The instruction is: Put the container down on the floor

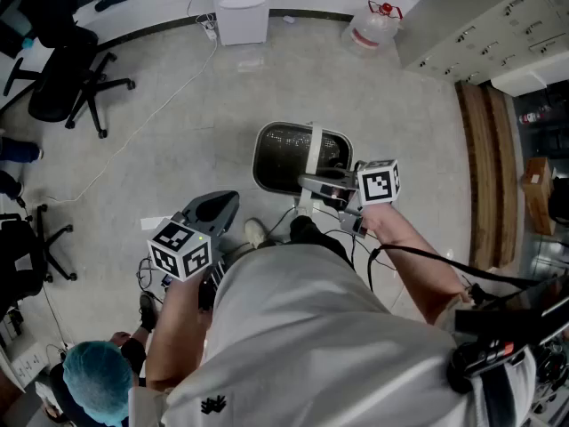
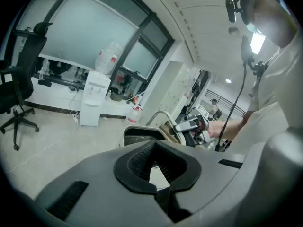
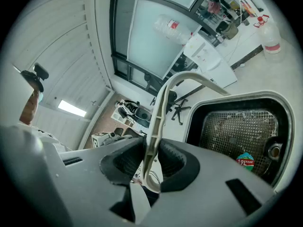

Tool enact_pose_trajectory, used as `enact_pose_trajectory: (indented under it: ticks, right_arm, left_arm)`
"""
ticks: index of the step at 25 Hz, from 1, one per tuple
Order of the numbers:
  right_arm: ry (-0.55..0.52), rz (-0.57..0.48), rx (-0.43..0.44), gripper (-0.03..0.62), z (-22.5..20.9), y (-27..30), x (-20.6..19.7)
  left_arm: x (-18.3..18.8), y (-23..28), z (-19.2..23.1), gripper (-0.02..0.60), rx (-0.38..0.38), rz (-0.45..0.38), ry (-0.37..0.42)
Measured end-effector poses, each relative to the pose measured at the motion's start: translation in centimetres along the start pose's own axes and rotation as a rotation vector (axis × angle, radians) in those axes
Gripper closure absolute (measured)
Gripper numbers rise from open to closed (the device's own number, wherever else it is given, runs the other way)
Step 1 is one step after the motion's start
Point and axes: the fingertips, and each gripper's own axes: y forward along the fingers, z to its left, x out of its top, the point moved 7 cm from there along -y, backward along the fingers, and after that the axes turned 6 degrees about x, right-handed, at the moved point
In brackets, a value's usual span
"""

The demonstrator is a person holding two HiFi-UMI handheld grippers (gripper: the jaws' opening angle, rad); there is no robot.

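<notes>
The container (image 1: 298, 158) is a dark basket with a mesh bottom, a pale rim and a pale arched handle (image 1: 314, 149). It is just in front of my feet, and I cannot tell whether it touches the floor. My right gripper (image 1: 313, 183) is shut on that handle. In the right gripper view the handle (image 3: 158, 103) runs up between the jaws of the right gripper (image 3: 150, 143), with the container (image 3: 236, 100) beyond. My left gripper (image 1: 213, 210) is off to the left, away from the container. In its own view the left gripper (image 2: 154, 148) is shut and holds nothing.
A water dispenser (image 1: 242, 7) and a water jug (image 1: 372, 25) stand at the far wall. Office chairs (image 1: 67, 78) are at the left and cabinets (image 1: 480, 25) at the right. A person in a teal cap (image 1: 96, 381) crouches at the lower left. A cable (image 1: 151, 123) lies on the floor.
</notes>
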Motion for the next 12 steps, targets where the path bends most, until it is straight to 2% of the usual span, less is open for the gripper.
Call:
enact_pose_trajectory:
  ticks: [4, 12]
  right_arm:
    - [-0.042, 0.029, -0.053, 0.505, 0.2, 0.0, 0.7]
    - [-0.023, 0.000, -0.039, 0.507, 0.8, 1.0, 0.5]
  left_arm:
    - [0.0, -0.3, -0.1, 0.572, 0.002, 0.001, -0.002]
    - [-0.7, -1.3, 0.2, 0.572, -0.019, -0.012, 0.006]
